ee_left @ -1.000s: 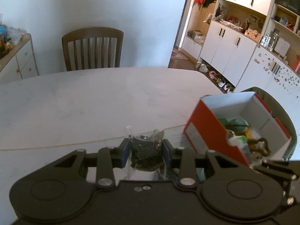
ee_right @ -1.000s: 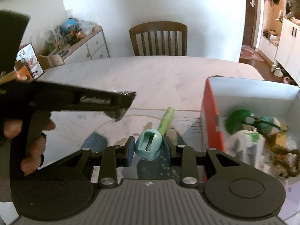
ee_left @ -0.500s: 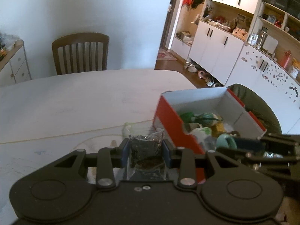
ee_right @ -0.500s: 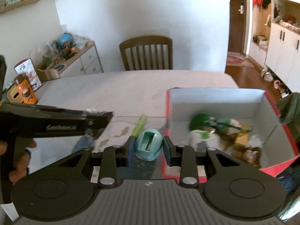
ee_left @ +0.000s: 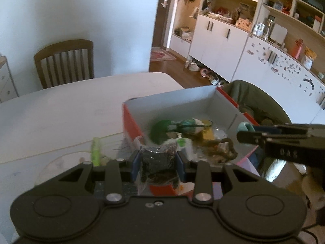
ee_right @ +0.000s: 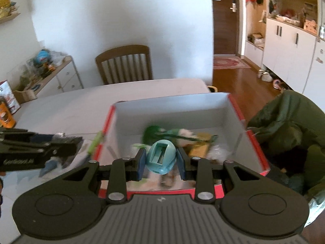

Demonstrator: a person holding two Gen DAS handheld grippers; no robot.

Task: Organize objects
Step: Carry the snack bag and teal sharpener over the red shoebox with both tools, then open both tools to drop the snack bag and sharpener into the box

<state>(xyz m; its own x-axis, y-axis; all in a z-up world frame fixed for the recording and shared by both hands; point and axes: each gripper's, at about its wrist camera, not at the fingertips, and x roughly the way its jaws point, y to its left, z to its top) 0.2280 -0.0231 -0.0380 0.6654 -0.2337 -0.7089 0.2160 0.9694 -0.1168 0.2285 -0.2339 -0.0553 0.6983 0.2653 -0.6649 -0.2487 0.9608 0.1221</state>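
Note:
A red box with a white inside (ee_left: 130,120) (ee_right: 256,142) sits at the table's right end and holds several items, a green and white toy (ee_left: 174,126) among them. My left gripper (ee_left: 158,162) is shut on a clear bag of dark bits (ee_left: 158,158), held over the box's near left corner. My right gripper (ee_right: 161,161) is shut on a teal egg-shaped plastic thing (ee_right: 161,158), held above the box's near side. In the left wrist view the right gripper (ee_left: 246,130) comes in from the right with the teal thing (ee_left: 243,126) at its tip.
A green pen (ee_left: 95,148) (ee_right: 95,142) lies on the white table (ee_left: 61,109) left of the box. A wooden chair (ee_left: 65,61) stands at the far side. A chair draped with a green jacket (ee_right: 290,126) is right of the box. White cabinets (ee_left: 219,40) line the right.
Both grippers have moved right, from above the table to over the box, each still holding its object. The box now fills the middle of both views.

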